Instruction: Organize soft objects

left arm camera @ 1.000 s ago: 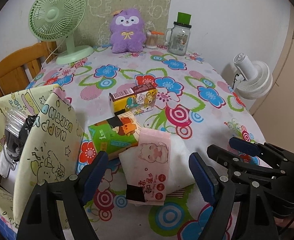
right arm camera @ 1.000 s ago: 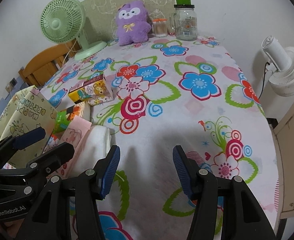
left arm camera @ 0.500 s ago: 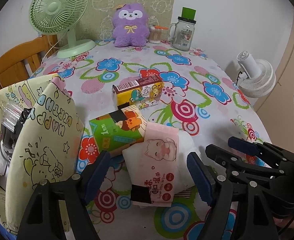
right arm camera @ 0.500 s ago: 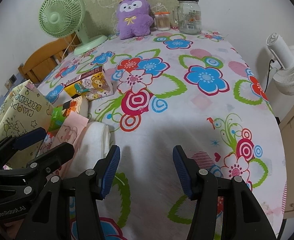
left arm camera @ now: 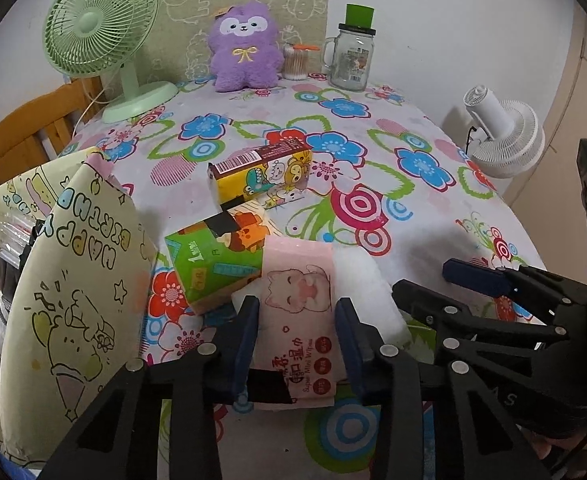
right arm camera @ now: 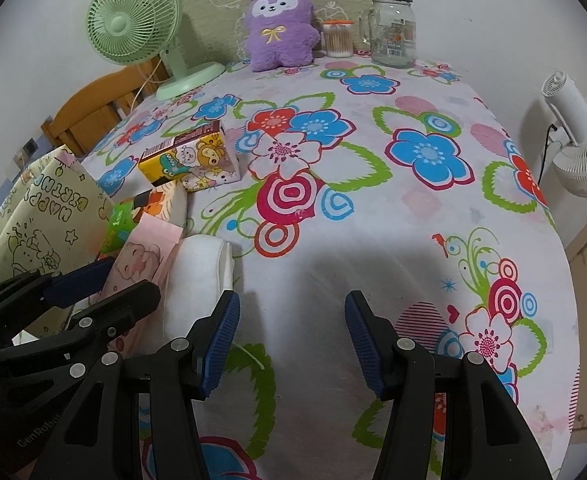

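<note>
A soft wipes pack with a pink cat label lies at the near edge of the flowered table. My left gripper is closing on it, both blue pads pressing into its sides. A green tissue pack leans against it, with a yellow cartoon tissue pack behind. A purple plush sits at the far edge. In the right wrist view my right gripper hangs open over bare cloth, just right of the wipes pack, nothing between its fingers.
An open yellow birthday gift bag stands at the left edge. At the back are a green desk fan, a cotton swab jar and a glass mug jar. A white fan and a wooden chair flank the table.
The left jaws have drawn in from wide apart until they press the sides of the wipes pack. The right gripper has kept still and open.
</note>
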A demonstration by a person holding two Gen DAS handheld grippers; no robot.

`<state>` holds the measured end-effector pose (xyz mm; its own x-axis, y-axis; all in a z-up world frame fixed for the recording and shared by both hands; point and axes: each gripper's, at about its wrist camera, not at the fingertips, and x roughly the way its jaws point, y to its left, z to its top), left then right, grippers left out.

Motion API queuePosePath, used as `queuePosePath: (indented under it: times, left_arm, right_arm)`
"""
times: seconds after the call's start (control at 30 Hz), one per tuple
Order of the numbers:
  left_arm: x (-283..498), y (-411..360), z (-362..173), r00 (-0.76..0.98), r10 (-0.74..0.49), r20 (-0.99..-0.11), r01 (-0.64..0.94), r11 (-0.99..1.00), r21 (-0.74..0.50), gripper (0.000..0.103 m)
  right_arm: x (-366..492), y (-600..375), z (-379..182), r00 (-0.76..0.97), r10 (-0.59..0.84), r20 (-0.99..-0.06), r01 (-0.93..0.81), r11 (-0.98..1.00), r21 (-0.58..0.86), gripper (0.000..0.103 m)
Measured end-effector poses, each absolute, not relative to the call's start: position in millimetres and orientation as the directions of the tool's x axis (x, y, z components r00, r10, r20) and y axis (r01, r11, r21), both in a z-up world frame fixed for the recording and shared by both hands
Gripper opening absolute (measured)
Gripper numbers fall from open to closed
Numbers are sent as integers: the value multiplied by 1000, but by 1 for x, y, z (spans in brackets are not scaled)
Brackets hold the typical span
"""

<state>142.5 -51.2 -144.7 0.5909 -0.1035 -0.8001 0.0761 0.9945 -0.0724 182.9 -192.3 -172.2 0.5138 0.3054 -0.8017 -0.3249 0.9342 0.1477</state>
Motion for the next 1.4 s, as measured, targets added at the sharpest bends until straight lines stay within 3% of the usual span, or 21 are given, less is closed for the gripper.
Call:
queuePosePath:
  times: [1.4]
  left_arm:
    - [135,-43,-139,613,-119,-781,67,993,-99,38]
  right_arm:
    - [182,-185,-163,494,385,-780,-383,901,202,58]
